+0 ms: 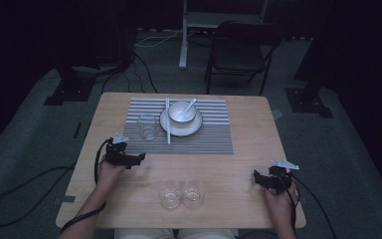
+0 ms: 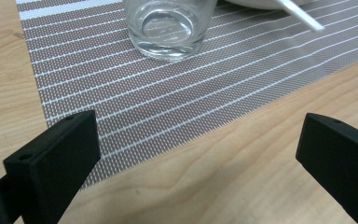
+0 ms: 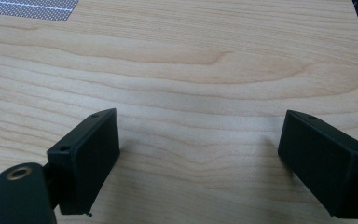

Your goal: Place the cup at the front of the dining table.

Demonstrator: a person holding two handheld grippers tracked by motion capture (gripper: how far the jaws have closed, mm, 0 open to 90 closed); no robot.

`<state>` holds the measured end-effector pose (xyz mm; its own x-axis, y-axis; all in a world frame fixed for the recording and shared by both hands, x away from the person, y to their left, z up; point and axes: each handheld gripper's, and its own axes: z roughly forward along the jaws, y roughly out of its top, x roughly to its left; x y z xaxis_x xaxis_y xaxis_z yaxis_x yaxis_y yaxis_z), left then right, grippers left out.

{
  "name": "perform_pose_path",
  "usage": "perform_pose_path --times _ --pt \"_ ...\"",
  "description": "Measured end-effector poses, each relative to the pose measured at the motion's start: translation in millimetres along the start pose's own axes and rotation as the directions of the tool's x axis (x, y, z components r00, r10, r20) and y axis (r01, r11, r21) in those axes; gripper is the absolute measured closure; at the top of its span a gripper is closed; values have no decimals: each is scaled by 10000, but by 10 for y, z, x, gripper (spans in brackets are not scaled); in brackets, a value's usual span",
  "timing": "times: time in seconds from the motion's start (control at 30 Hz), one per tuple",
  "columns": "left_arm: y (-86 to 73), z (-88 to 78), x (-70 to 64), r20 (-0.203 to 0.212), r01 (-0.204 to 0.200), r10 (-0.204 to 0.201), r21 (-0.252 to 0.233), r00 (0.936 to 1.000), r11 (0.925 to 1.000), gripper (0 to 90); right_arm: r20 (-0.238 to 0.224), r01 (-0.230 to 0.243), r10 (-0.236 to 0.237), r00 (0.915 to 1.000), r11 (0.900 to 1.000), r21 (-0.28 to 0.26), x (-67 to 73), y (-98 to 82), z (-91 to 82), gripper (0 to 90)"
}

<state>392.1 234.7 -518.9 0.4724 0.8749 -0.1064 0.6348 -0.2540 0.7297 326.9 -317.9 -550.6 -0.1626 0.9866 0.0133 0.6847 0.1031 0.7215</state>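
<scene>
Just ahead of the left gripper (image 2: 198, 154), jaws spread wide: a glass (image 2: 168, 28) standing on the striped placemat (image 2: 168, 98). Right gripper (image 3: 198, 158) equally wide over bare table (image 3: 205, 70), well apart.

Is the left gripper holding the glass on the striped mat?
No, the left gripper is open and empty; the glass stands ahead of it, untouched.
</scene>
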Motion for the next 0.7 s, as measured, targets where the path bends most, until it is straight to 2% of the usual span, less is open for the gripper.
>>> perform_pose_path --times 0.33,0.53,0.57,0.6,0.7 --pt "-151 -194 -36 218 -60 68 -364 9997 9993 0 3 -12 12 10000 10000 3 1 0 -1 119" --pt "-296 -318 -5 189 -17 29 -602 9998 9982 0 4 -5 5 10000 10000 3 1 0 0 119" --pt "-296 -318 -5 189 -17 29 -602 9998 9982 0 4 -5 5 10000 10000 3 1 0 0 119" --pt "-338 -344 12 -1 -20 20 -588 10000 9983 0 5 -4 4 10000 10000 2 1 0 0 119" --pt "-385 -367 35 79 102 -98 -544 9999 9985 0 5 -6 6 10000 10000 2 1 0 0 119"
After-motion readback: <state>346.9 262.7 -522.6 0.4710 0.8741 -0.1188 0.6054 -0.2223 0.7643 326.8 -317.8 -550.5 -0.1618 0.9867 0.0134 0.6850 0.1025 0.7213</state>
